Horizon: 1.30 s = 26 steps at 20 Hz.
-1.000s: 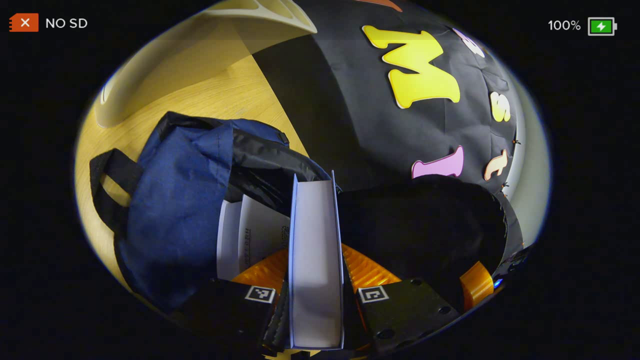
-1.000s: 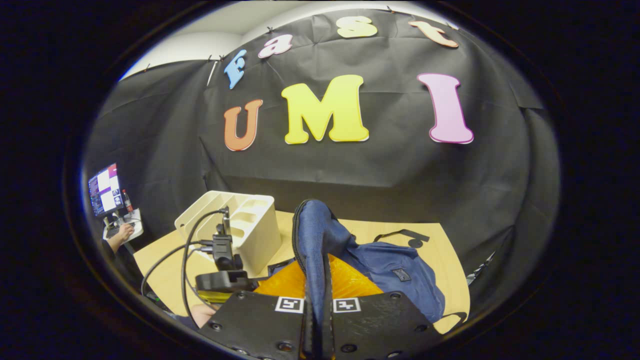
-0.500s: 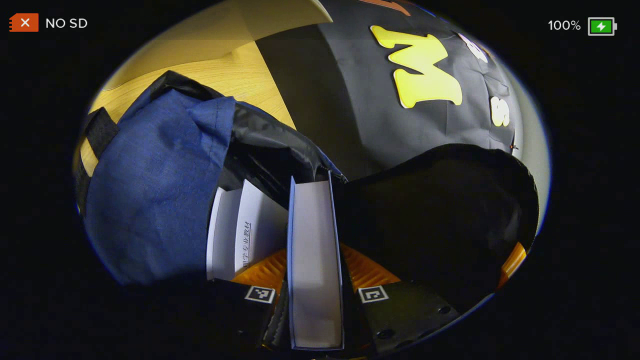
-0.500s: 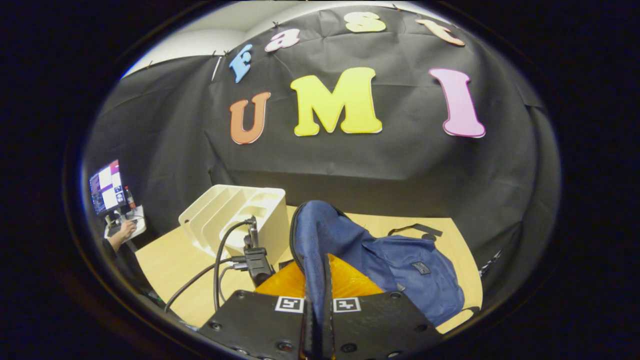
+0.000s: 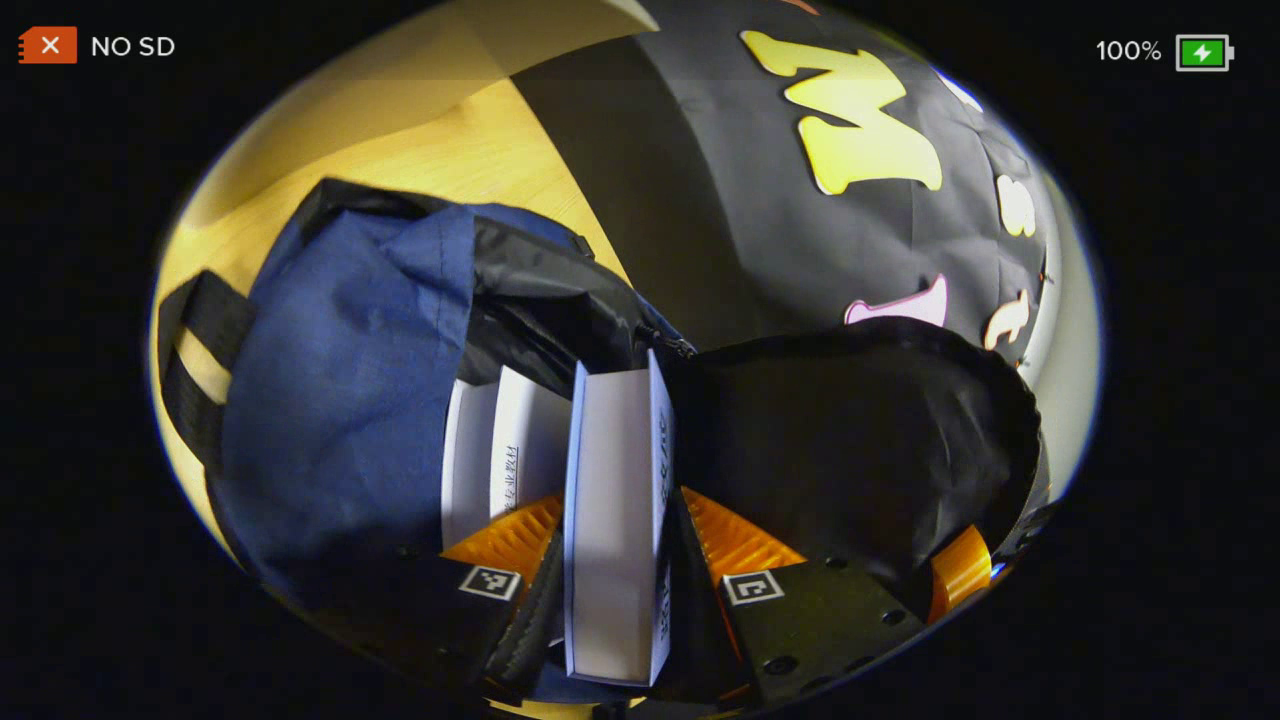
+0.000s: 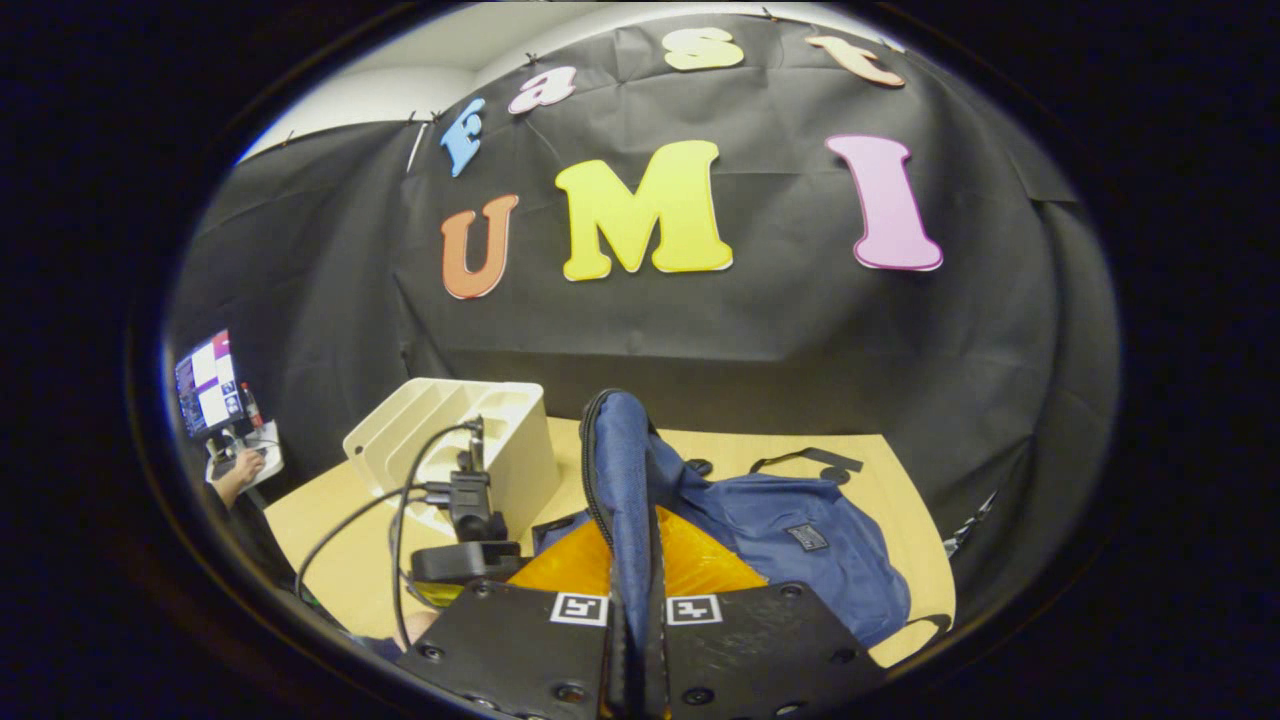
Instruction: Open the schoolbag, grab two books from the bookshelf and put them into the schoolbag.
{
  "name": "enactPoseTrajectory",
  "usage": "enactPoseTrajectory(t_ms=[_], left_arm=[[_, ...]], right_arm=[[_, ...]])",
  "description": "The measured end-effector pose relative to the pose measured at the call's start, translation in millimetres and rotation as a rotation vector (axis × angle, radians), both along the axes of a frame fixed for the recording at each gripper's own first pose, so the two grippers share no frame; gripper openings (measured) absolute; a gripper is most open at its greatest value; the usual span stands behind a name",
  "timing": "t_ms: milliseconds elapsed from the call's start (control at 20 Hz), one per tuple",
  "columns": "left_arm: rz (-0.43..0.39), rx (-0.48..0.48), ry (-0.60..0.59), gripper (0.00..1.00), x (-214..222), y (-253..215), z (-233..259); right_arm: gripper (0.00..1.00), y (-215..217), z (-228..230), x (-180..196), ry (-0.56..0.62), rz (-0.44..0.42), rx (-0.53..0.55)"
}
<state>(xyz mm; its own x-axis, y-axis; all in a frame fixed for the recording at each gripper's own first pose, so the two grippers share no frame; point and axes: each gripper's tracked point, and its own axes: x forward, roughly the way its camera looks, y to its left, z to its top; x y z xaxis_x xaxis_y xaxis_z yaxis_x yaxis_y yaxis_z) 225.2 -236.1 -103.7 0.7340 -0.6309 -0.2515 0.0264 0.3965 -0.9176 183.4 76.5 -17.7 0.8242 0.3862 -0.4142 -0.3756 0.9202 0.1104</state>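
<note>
Left gripper [image 5: 612,600]: clamps a white-paged book [image 5: 612,520] between its two fingers, page edge facing the camera, the book's far end reaching into the mouth of the schoolbag [image 5: 340,400].
Second book [image 5: 500,465]: already stands inside the bag, just left of the held one (printing on it too small to make out).
Schoolbag: blue cloth with a black lining, lying on the light wooden table [image 5: 470,160]; its opening gapes toward the left gripper, with a dark strap [image 5: 190,370] at the left edge.
Right gripper [image 6: 634,640]: fingers drawn narrow, pinching a fold of the bag's blue flap [image 6: 625,470] and holding it upright, zipper edge running along the raised rim.
Bag body, right gripper view: slumps on the table to the right of the raised flap [image 6: 800,540].
Bookshelf [image 6: 470,440]: a cream slotted rack standing on the table to the left of the flap, near the bag.
Background: a monitor [image 6: 205,385] glows far left, a person's hand [image 6: 238,470] below it.
</note>
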Motion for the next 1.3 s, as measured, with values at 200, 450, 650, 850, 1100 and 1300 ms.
enactPoseTrajectory(t_ms=[200,450,650,850,1100,1300], left_arm=[[0.090,0.161,-0.048,0.62,2.5,31.8,3.3],[0.061,0.184,-0.121,0.63,-20.1,35.6,21.3],[0.061,0.253,-0.205,0.63,-35.3,41.8,39.9],[0.081,0.301,-0.260,0.63,-55.9,56.5,54.6],[0.149,0.386,-0.349,0.62,-88.6,91.5,70.4],[0.195,0.524,-0.440,0.64,-115.4,124.2,78.0]], right_arm=[[0.07,-6.5,-9.3,-0.4,0.018,-0.027,-0.003],[0.07,-19.3,-18.5,-3.4,0.037,-0.081,-0.010],[0.07,-26.1,-23.8,-9.1,0.049,-0.109,-0.026],[0.08,-34.2,-31.4,-13.9,0.061,-0.150,-0.043],[0.09,-41.9,-47.4,-26.1,0.116,-0.209,-0.029],[0.24,-47.1,-64.2,-44.5,0.142,-0.242,-0.032]])
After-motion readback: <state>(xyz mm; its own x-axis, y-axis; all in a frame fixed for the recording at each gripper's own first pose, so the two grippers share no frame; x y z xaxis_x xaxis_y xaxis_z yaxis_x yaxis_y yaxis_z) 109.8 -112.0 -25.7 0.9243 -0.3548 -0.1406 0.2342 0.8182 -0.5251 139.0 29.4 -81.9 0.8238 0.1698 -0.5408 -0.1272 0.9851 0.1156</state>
